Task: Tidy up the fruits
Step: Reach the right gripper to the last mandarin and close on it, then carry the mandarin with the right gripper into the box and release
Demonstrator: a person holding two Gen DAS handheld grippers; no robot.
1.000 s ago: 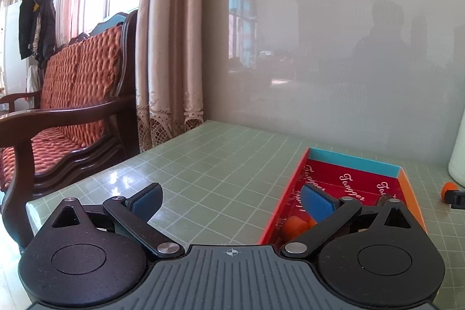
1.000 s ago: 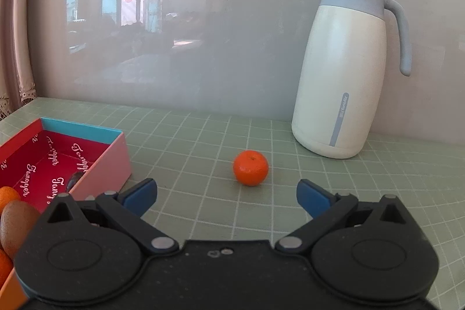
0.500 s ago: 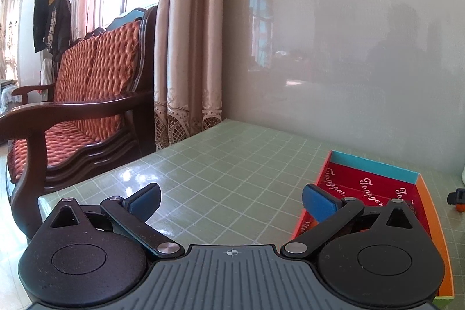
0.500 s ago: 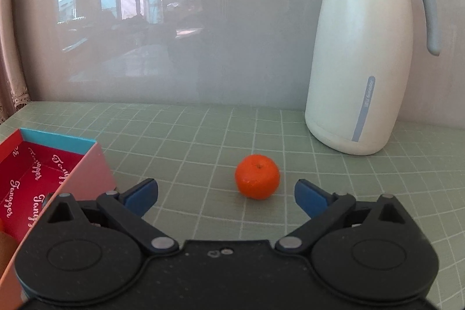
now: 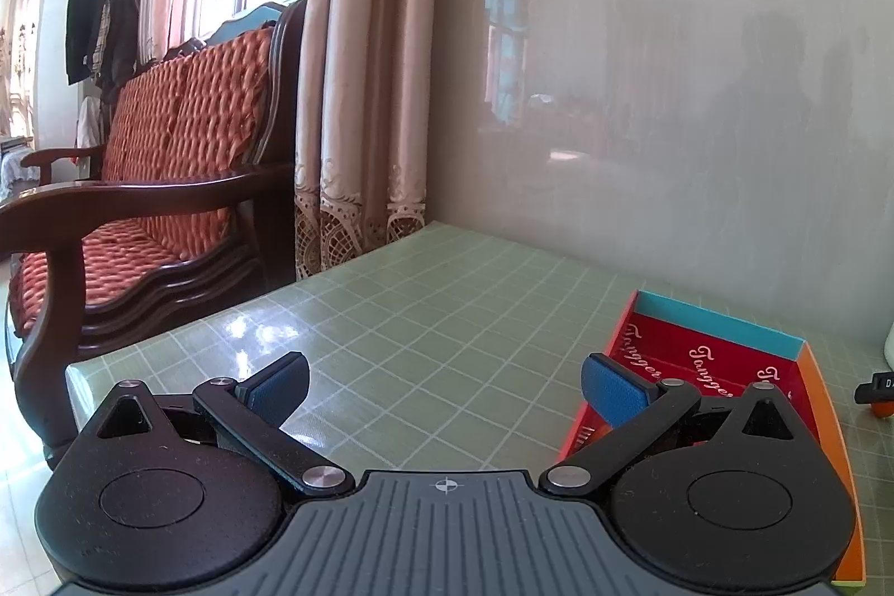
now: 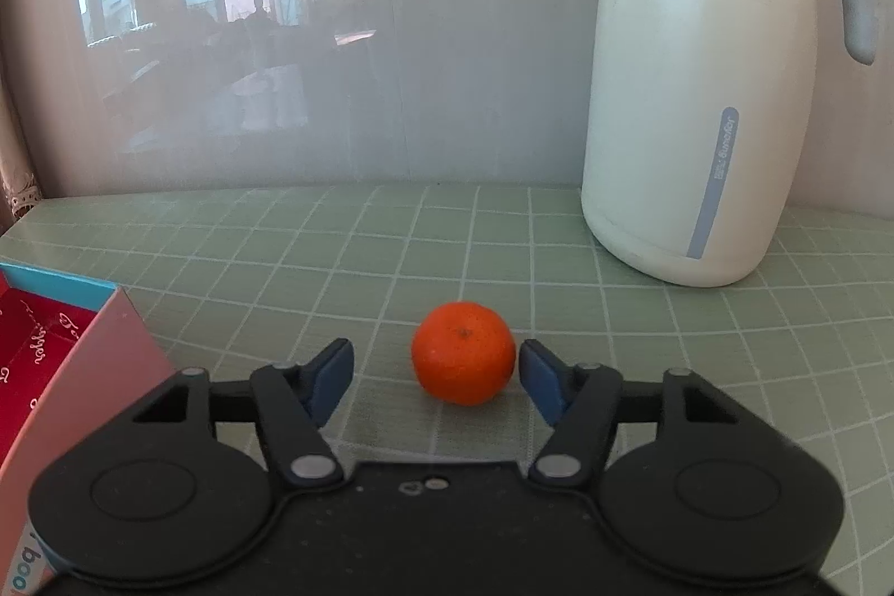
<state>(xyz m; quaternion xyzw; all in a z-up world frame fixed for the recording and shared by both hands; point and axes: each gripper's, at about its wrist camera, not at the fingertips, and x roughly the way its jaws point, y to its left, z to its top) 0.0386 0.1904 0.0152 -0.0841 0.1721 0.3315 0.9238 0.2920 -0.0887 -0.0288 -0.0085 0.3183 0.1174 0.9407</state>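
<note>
A small orange mandarin [image 6: 462, 353] sits on the green grid mat, between the blue pads of my right gripper [image 6: 434, 364]. The jaws are closing. The right pad [image 6: 539, 372] is at the fruit's side, and a gap still shows at the left pad [image 6: 332, 372]. The red-lined box [image 6: 95, 372] with a blue far wall and pink side lies to the left. In the left wrist view my left gripper [image 5: 445, 375] stands open over bare mat, with the box [image 5: 721, 325] just to its right. A sliver of the mandarin [image 5: 883, 409] shows at the right edge.
A tall white jug [image 6: 693, 93] with a grey-blue handle stands at the back right, against the glossy wall. The table's left edge [image 5: 167, 333] drops off toward a wooden sofa [image 5: 167, 160] with orange cushions and a curtain [image 5: 357, 93].
My right gripper has moved in on the mandarin and its jaws have narrowed from wide open to either side of it. The left view has shifted slightly left, and the box's fruit has left the view.
</note>
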